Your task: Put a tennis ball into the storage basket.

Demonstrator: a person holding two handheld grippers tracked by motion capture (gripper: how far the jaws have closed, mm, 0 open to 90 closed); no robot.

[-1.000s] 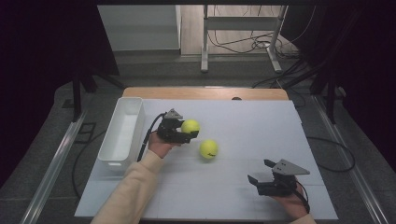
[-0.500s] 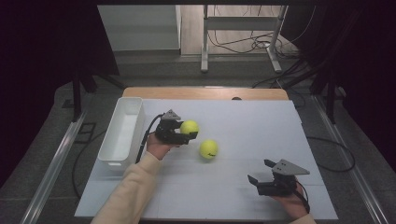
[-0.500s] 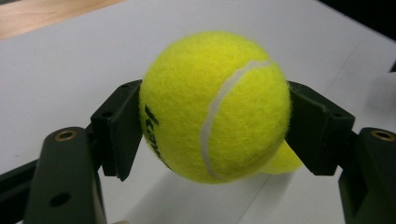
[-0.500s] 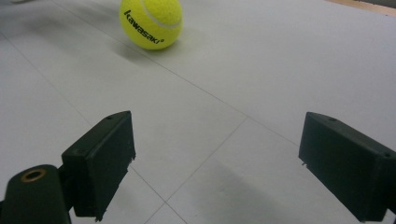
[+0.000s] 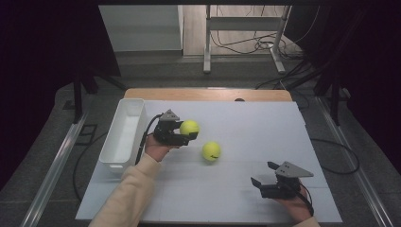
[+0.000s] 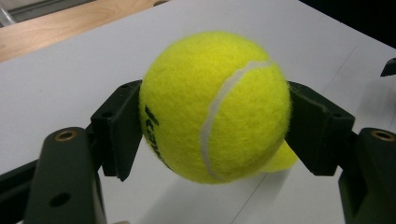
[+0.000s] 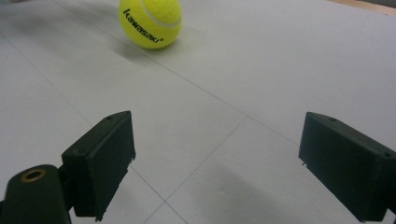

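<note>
In the high view, the left tongs (image 5: 189, 135) are clenched on a tennis ball (image 5: 189, 127), carried above the white counter (image 5: 255, 127) just right of the white bin (image 5: 124, 135). A second tennis ball (image 5: 211, 151) lies on the counter nearby, apart from both tongs, and the right tongs (image 5: 262, 174) rest near the front right with their jaws spread and nothing between them. As a judgement, the work looks to be about half begun: one ball is picked up but not yet in the bin, whose visible inside appears bare, and the other ball is untouched. In the left gripper view, the held tennis ball (image 6: 215, 105) sits squarely between the two black jaws, clear of the counter; dark lettering on its left side is turned away and cannot be read, and a sliver of yellow behind its lower right is probably the second ball, though too little shows to be sure. In the right gripper view, the right tongs (image 7: 215, 158) stand released over bare counter, with the lying tennis ball (image 7: 150, 21) well ahead, its top cut off by the frame edge.
</note>
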